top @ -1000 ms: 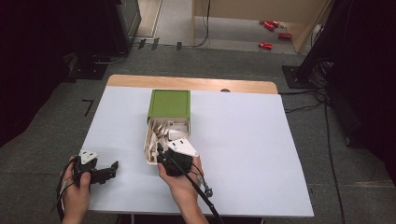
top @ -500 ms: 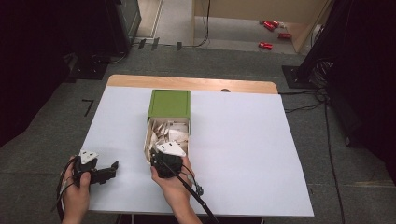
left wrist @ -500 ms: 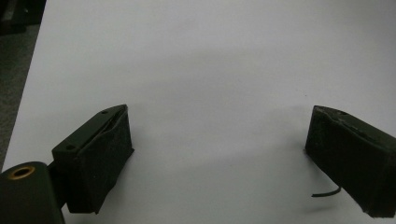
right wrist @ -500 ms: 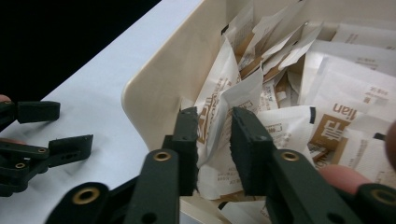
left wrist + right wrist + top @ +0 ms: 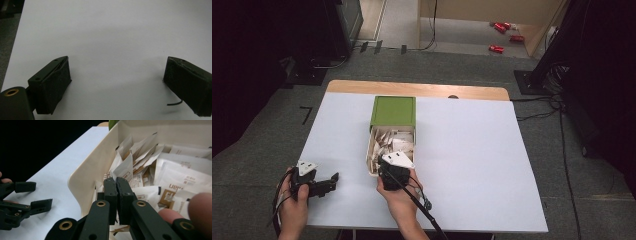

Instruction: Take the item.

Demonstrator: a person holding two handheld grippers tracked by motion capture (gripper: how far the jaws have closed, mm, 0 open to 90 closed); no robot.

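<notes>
**Right fingers closed at the near end of an open packet drawer**

A person sat at the near edge of a white bench (image 5: 472, 165), holding a gripper in each hand. A small green box (image 5: 393, 111) stood near the middle of the bench, and its cream drawer (image 5: 371, 150) was pulled out toward the person, full of white paper packets (image 5: 175, 172) with brown print.

The right gripper (image 5: 116, 182) was at the near end of the drawer, just inside its near wall. Its fingers had just been closing and met pad to pad, with almost no gap between them. They stood among the packets, touching or nearly touching them; whether a packet edge was pinched between the pads cannot be told. In the high view, the right gripper (image 5: 393, 172) covered the drawer's near end.

The left gripper (image 5: 332, 181) lay low over bare bench at the near left, well apart from the drawer. Its fingers (image 5: 53, 82) stood wide open, holding nothing, with plain white bench between them.
</notes>
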